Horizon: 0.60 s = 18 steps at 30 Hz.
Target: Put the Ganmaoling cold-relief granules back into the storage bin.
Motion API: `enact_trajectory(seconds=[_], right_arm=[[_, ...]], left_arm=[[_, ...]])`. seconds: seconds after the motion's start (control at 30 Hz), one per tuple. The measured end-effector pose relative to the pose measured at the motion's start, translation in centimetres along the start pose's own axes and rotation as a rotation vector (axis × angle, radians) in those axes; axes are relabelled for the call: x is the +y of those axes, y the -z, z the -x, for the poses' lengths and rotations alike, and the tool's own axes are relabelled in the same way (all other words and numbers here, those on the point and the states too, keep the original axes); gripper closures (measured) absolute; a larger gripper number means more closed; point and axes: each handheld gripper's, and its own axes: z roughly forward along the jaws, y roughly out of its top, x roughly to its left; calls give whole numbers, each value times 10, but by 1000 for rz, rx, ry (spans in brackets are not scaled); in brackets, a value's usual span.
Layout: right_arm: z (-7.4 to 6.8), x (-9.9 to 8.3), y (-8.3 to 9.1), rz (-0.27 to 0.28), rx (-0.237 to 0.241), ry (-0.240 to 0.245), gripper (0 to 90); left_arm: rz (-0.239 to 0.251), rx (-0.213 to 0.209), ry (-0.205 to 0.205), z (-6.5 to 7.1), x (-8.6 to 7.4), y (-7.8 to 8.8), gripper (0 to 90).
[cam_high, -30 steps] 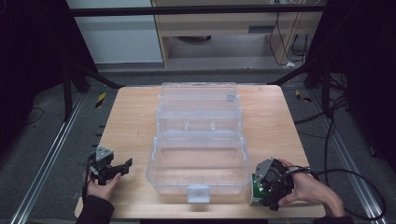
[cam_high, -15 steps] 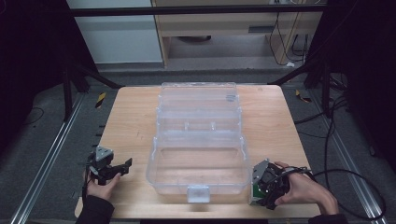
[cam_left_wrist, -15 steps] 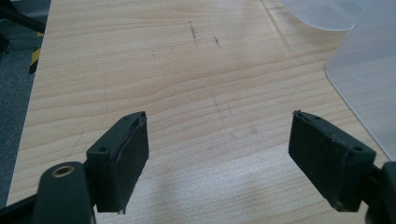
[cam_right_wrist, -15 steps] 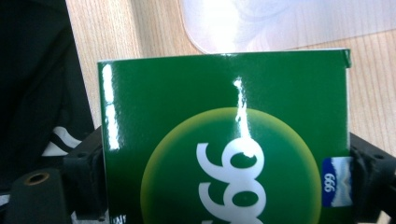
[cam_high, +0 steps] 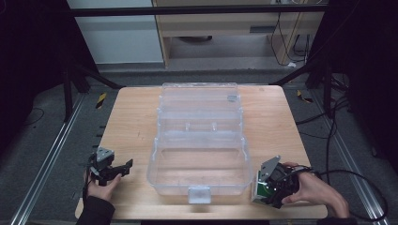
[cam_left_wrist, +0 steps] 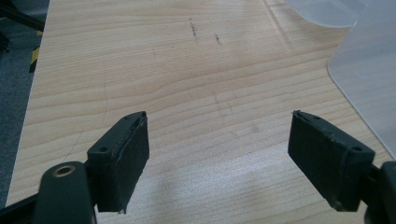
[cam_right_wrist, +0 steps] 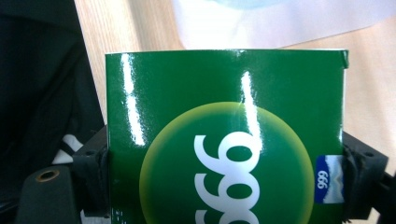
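A clear plastic organiser box [cam_high: 199, 140] lies with its lid swung back in the middle of the wooden table [cam_high: 131, 117]. At the front right corner my right gripper [cam_high: 261, 190] holds a glossy green carton [cam_right_wrist: 224, 140] printed with white digits; its jaws have just been closing and both pads press the carton's sides. The carton [cam_high: 259, 188] shows as a green patch beside the box's front right corner. My left gripper [cam_left_wrist: 219, 154] rests at the front left, open, with bare wood between its pads. The clear box's edge [cam_left_wrist: 369, 70] lies to its right.
A person's hands hold both grippers at the table's front edge. Cables trail off the right side [cam_high: 356, 178]. Metal rails [cam_high: 51, 154] run along the floor either side, and a wooden cabinet [cam_high: 225, 28] stands behind the table.
The right hand has shifted only slightly at the front right corner, with the green carton in its gripper. The left gripper has kept still.
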Motion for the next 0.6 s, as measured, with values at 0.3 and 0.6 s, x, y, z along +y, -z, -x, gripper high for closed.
enact_trajectory(seconds=[0.3, 0.6], right_arm=[[-4, 4, 38, 59, -31, -4, 159], [-2, 18, 70, 93, -58, -10, 159]], left_arm=[[-1, -1, 1, 0, 0, 0, 200], [-1, -1, 1, 0, 0, 0, 201]])
